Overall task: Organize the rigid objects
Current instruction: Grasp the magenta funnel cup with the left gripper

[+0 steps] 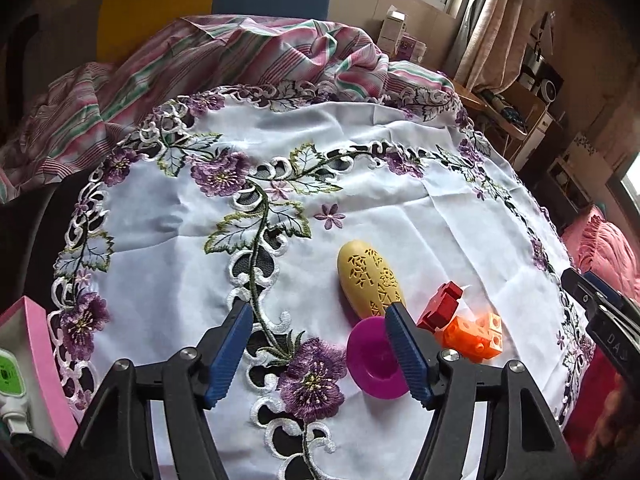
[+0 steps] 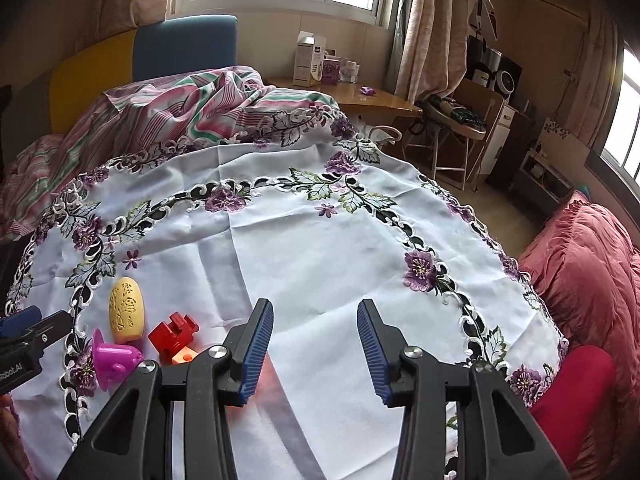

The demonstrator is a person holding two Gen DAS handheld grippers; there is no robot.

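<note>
Left gripper (image 1: 320, 344) hangs low over the cloth (image 1: 360, 152), jaws spread wide with nothing between them, only embroidery below. Its right finger (image 1: 408, 356) crosses in front of the magenta cup (image 1: 370, 364), which lies on its side on the cloth; whether they touch, I cannot tell. Just beyond the cup lies the yellow egg (image 1: 370, 280), and beside that the red block (image 1: 440, 308) and the orange block (image 1: 476, 336), all clustered close. Right gripper (image 2: 316, 344) hovers over bare white cloth, jaws parted and gripping nothing. Farther off, a striped sheet (image 1: 240, 52) is bunched behind the cloth.
</note>
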